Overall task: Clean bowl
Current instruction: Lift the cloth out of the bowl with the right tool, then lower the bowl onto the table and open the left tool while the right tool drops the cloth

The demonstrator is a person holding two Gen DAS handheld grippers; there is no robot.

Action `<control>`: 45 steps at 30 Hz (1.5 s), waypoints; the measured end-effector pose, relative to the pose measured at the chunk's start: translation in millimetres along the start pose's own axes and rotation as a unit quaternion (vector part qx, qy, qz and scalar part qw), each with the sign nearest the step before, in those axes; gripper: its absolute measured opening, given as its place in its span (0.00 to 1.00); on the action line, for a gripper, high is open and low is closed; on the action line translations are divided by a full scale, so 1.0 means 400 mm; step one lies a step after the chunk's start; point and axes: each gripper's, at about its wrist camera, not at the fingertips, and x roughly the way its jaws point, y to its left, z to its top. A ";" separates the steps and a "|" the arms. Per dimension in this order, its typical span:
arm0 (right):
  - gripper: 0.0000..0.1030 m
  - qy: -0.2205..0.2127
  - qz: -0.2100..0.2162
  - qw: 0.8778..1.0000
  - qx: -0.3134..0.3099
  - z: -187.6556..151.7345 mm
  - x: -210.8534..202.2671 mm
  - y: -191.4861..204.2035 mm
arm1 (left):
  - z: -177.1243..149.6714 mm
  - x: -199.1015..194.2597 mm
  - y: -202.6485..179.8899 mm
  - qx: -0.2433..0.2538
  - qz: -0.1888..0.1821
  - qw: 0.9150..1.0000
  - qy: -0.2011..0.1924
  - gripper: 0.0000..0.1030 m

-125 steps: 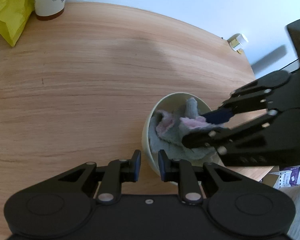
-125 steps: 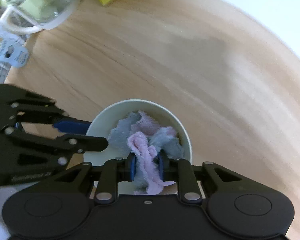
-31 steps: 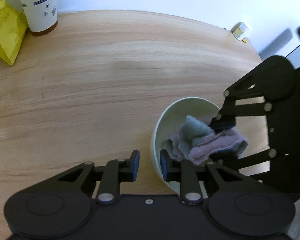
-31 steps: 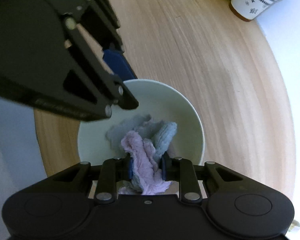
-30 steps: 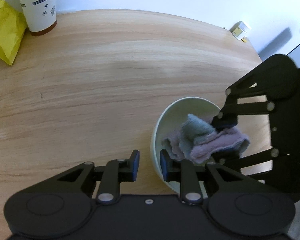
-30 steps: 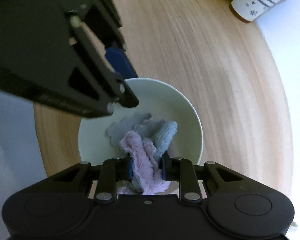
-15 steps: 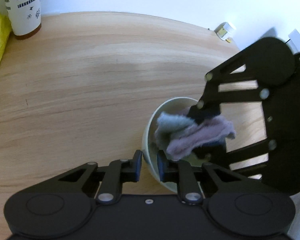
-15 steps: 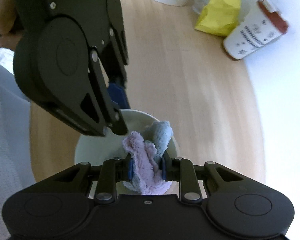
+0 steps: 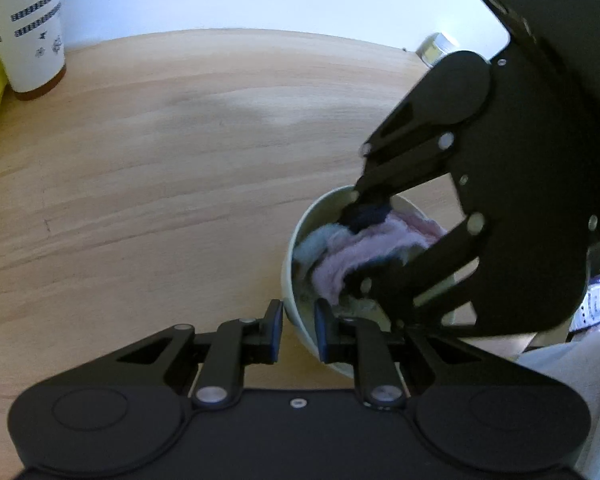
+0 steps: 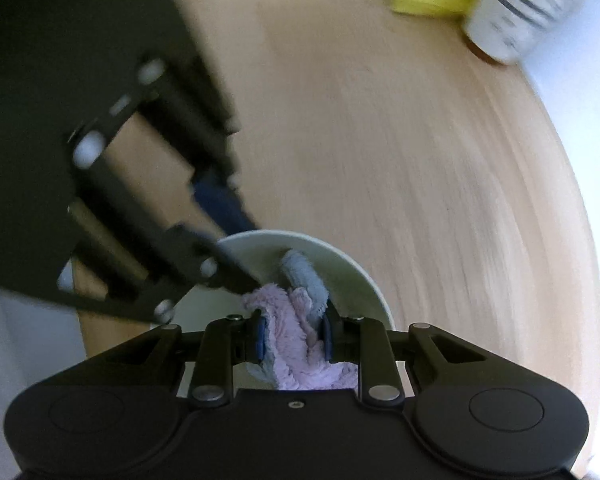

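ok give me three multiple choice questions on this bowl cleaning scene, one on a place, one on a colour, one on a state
1. Where does the patterned white paper cup stand?
A. at the far edge of the round wooden table, by the wall
B. inside the bowl
C. between the left gripper's fingers

2. What colours is the fluffy cloth?
A. red and black
B. pink and pale blue
C. plain yellow

3. What is the right gripper doing?
A. open over bare wood
B. shut on the cloth
C. shut on the cup

Answers:
1. A, the cup stands upright where wood meets wall.
2. B, pink folds and a blue fold show between the pads.
3. B, its pads pinch the cloth over the pale green ceramic bowl, while the left gripper is shut on the bowl's rim.
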 end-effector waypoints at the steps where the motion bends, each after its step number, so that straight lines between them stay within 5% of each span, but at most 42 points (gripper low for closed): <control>1: 0.25 -0.004 0.000 1.000 0.020 -0.003 -0.007 -0.012 | -0.001 -0.002 0.001 0.000 -0.001 1.000 0.001 0.15; 6: 0.25 -0.033 0.011 0.995 0.093 -0.022 -0.050 -0.049 | -0.005 -0.009 -0.007 0.008 0.005 1.000 0.004 0.17; 19: 0.26 -0.137 -0.015 0.979 0.153 -0.025 -0.140 -0.113 | -0.025 -0.026 -0.010 -0.036 0.013 0.999 0.010 0.19; 22: 0.26 -0.179 -0.021 0.965 0.191 -0.053 -0.187 -0.134 | -0.028 -0.041 -0.014 -0.045 0.020 0.999 0.006 0.36; 29: 0.26 -0.264 -0.017 0.917 0.298 -0.176 -0.291 -0.190 | -0.029 -0.080 0.001 -0.101 0.030 0.994 -0.002 0.43; 33: 0.26 -0.311 -0.001 0.877 0.367 -0.256 -0.297 -0.221 | -0.040 -0.115 -0.007 -0.108 0.047 0.993 -0.011 0.59; 38: 0.26 -0.309 -0.016 0.845 0.436 -0.361 -0.252 -0.253 | -0.035 -0.134 -0.009 -0.122 0.059 0.991 -0.011 0.70; 45: 0.26 -0.285 -0.025 0.825 0.488 -0.434 -0.157 -0.292 | -0.009 -0.127 -0.042 -0.141 0.057 0.988 -0.011 0.79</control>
